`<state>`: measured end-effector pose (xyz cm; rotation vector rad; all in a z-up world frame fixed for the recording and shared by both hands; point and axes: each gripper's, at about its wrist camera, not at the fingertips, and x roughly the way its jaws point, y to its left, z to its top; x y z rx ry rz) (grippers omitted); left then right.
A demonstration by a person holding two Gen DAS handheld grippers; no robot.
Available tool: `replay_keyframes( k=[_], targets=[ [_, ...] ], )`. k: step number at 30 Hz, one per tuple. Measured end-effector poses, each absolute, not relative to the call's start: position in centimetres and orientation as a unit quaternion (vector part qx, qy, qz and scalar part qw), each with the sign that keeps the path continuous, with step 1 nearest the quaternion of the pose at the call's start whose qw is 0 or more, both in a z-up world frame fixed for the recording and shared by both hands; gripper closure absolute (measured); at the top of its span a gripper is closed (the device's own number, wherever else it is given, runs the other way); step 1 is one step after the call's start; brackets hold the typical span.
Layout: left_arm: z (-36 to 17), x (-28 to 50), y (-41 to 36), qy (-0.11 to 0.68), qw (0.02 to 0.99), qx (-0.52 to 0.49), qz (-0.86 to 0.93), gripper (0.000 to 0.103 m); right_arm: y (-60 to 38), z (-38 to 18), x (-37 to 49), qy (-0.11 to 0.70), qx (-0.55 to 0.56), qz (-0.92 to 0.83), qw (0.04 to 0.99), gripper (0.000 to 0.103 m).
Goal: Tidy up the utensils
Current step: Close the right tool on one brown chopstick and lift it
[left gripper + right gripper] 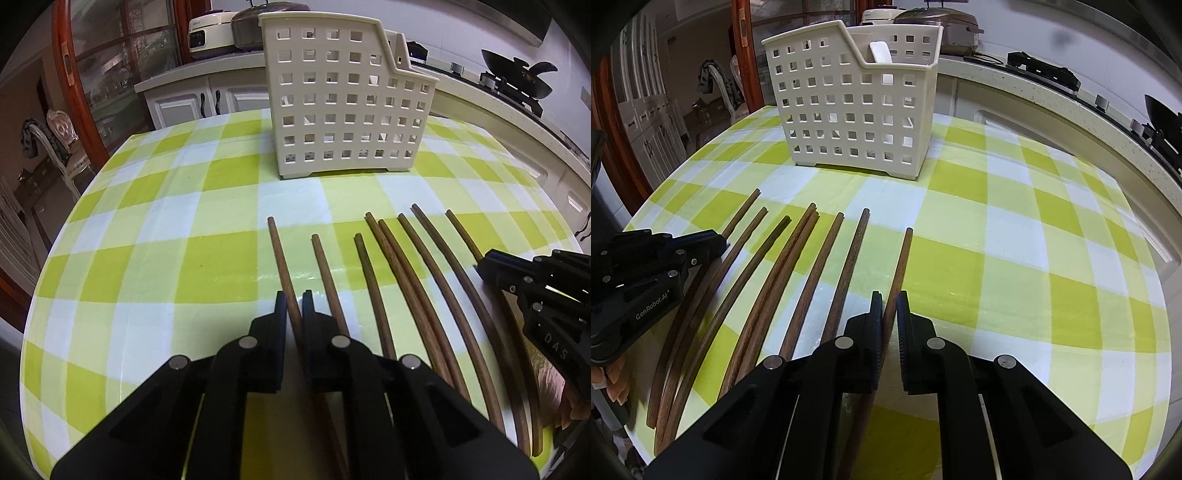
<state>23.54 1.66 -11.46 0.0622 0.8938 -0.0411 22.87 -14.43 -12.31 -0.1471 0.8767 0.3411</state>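
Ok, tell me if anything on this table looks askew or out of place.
Little stands out. The wooden chopsticks lie loose and fanned across the checked tablecloth, not paired, except two that touch. The cream basket stands upright, a white utensil already inside. Each gripper, left and right, is shut on one chopstick.
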Motion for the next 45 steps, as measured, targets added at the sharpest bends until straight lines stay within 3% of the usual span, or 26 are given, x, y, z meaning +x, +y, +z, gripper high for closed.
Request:
replay_keyframes(
  k=[8,22,27,33,39,41,42,43,45],
  targets=[
    [-10.2,22.8,2.7,0.417,0.908,0.007,-0.024,0.096,-15.8,-10.9,22.5,0.402,-0.025,0.172,0.899,0.096],
    [-3.0,18.5,2.7,0.329,0.944,0.013,-0.02,0.097,-16.7,-3.9,19.1,0.318,-0.01,0.183,0.93,0.096],
    [-3.5,18.3,2.6,0.343,0.939,0.012,-0.023,0.097,-17.3,-5.8,19.8,0.363,-0.017,0.168,0.916,0.094],
    [-4.9,18.3,2.8,0.355,0.934,0.008,-0.034,0.097,-17.5,-9.9,21.5,0.417,-0.05,0.145,0.896,0.077],
    [-5.9,19.1,3.2,0.368,0.929,0.0,-0.038,0.097,-17.2,-12.0,24.3,0.448,-0.079,0.143,0.879,0.077],
    [-6.0,19.2,3.3,0.368,0.929,-0.001,-0.038,0.097,-16.8,-12.1,24.6,0.445,-0.093,0.147,0.878,0.079],
    [-6.0,19.2,3.3,0.368,0.929,-0.002,-0.038,0.097,-16.7,-12.1,24.6,0.446,-0.098,0.15,0.877,0.084],
    [-5.9,19.3,3.3,0.368,0.929,-0.003,-0.039,0.097,-16.6,-12.1,24.6,0.448,-0.095,0.156,0.875,0.096],
    [-5.8,19.3,3.4,0.366,0.93,-0.005,-0.04,0.097,-16.4,-12.1,24.4,0.446,-0.097,0.157,0.876,0.097]
  ],
)
